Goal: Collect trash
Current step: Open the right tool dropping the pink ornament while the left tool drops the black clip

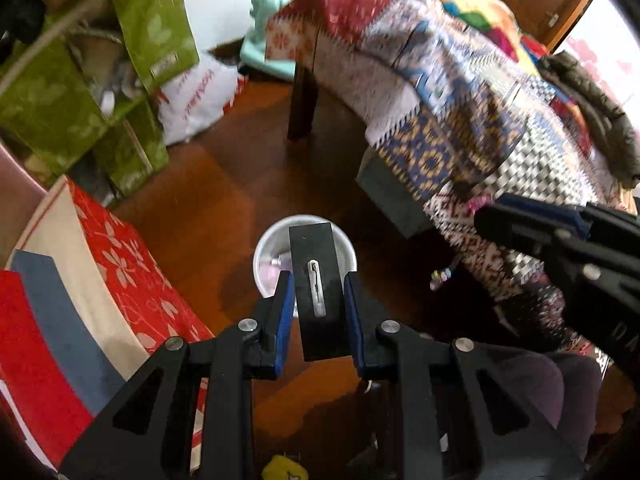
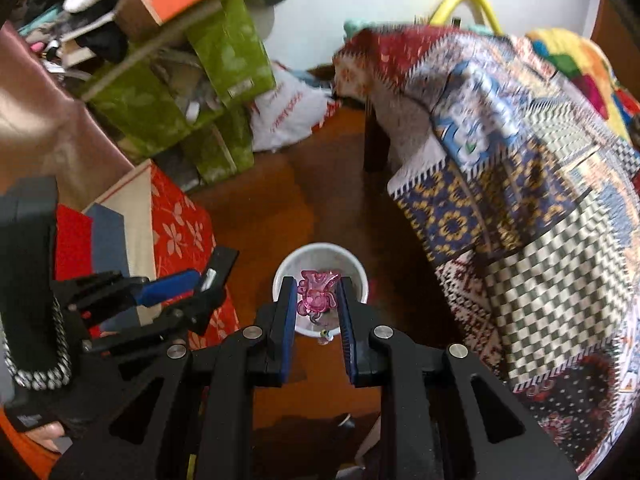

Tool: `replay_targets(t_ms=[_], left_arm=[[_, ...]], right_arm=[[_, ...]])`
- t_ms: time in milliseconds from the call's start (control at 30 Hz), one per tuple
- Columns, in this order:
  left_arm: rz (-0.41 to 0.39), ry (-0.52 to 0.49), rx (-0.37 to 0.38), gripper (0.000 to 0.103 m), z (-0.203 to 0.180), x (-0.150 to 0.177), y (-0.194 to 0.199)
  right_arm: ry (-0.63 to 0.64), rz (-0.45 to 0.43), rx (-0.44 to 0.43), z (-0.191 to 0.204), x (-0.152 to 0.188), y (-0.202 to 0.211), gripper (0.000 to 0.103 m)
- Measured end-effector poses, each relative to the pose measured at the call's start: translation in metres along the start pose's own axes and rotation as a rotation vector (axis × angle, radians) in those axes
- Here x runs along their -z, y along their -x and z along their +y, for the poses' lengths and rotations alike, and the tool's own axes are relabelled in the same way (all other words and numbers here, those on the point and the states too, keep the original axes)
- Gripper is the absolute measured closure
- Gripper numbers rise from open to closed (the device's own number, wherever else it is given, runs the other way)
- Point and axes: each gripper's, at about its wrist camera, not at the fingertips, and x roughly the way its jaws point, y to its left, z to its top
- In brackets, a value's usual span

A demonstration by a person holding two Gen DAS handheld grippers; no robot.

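A white bin [image 1: 270,246] stands on the wooden floor; it also shows in the right wrist view [image 2: 356,270]. My left gripper [image 1: 319,286] is shut on a flat black card with a white clip [image 1: 318,280] and holds it above the bin's mouth. My right gripper [image 2: 318,292] is shut on a pink translucent plastic piece [image 2: 316,292], also above the bin. Small items lie inside the bin. The right gripper shows at the right of the left wrist view [image 1: 532,236]; the left gripper with its card shows at the left of the right wrist view [image 2: 176,288].
A bed with a patchwork quilt [image 2: 500,160] fills the right. A red floral box [image 1: 132,264] stands left of the bin. Green storage boxes [image 1: 60,92] and a white plastic bag [image 1: 196,96] are stacked at the back left. A bed leg [image 1: 302,108] stands behind.
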Motion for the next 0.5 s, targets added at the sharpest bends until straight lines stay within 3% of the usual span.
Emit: replay_targets(t_ms=[333,500], left_arm=[[0.084,0.042,0.021,0.079,0.012,-0.015,-0.048],[0.072,0.052,0.04,0.079,0.015,-0.03,-0.048]], right_arm=[[-0.03,0.103,-0.026,-0.007,-0.019,-0.051,0.084],[-0.004,0.058,-0.028,-0.005,-0.029,-0.054,0.084]])
